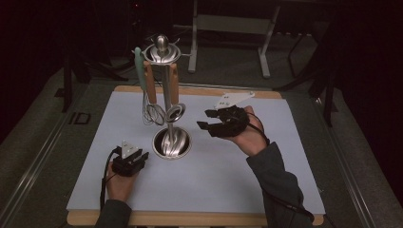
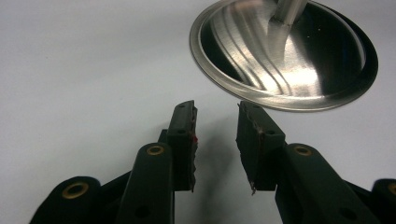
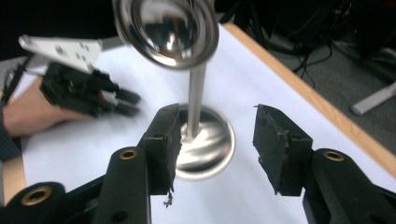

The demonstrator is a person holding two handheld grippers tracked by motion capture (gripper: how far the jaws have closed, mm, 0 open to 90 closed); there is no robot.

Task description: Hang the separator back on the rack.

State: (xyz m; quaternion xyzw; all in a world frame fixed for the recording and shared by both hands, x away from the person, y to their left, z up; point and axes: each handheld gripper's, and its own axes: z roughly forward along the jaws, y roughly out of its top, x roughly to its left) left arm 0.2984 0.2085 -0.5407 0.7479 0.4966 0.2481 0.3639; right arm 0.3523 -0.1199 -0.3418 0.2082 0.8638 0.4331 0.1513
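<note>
Utensil stand upright mid-counter, whisk and strainer hanging. Right gripper at its 3 o'clock, jaws wide, empty, nothing gripped yet. Left gripper at 8 o'clock, part-open, empty, beside base.

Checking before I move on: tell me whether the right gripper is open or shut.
Open. The right gripper has its jaws wide apart with nothing between the pads; the utensil stand rises beyond the gap, untouched.
</note>
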